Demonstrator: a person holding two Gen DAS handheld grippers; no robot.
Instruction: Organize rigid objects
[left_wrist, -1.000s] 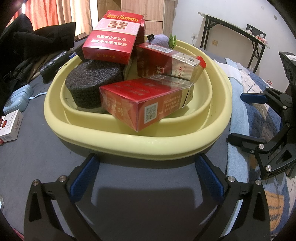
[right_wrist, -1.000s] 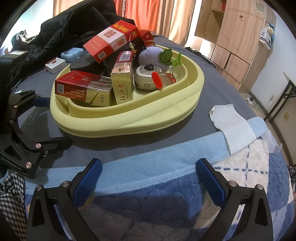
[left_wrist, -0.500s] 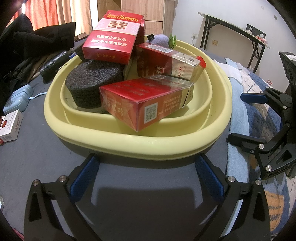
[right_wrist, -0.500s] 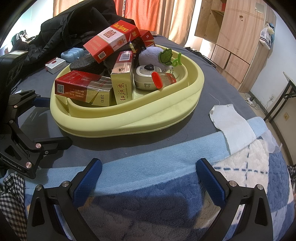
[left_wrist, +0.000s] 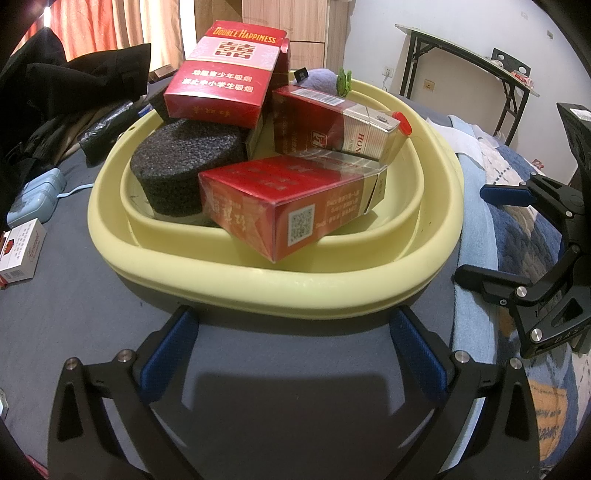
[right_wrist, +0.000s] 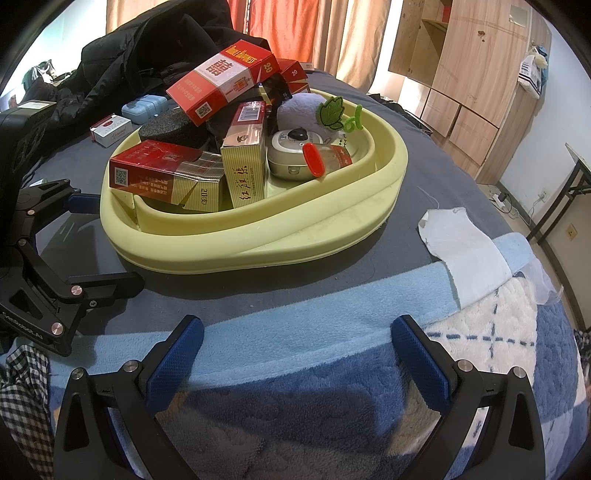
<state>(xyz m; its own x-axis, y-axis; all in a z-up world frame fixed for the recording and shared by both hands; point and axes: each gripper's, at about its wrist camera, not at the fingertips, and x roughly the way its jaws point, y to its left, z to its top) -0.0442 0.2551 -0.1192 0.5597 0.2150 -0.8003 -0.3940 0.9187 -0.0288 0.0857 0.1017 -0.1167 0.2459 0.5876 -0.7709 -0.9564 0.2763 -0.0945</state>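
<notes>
Yellow basin (left_wrist: 369, 291) on the bed, piled above its rim with rigid items. Largest risk is the pile itself: nudging the basin could bring the stack down.

Double Happiness carton (left_wrist: 225, 74) sits highest, tilted on the black foam puck (left_wrist: 184, 162). Pulling the puck would likely tip it out over the rim.

Front red carton (left_wrist: 291, 206) leans over the inner rim, corner hanging; probably the first to slide onto the bedding.

Gold-and-red pack (right_wrist: 245, 155) stands upright and narrow, beside a round silver case (right_wrist: 291, 155); a brush would likely topple it.

White pack (left_wrist: 20, 251) lies outside the basin, well apart. Contents under the pile are hidden; cannot tell what supports them.

Left gripper (left_wrist: 291, 343): jaws spread, empty, just short of the basin. Right gripper (right_wrist: 295, 350): jaws spread, empty, over the blue blanket (right_wrist: 295, 406).
</notes>
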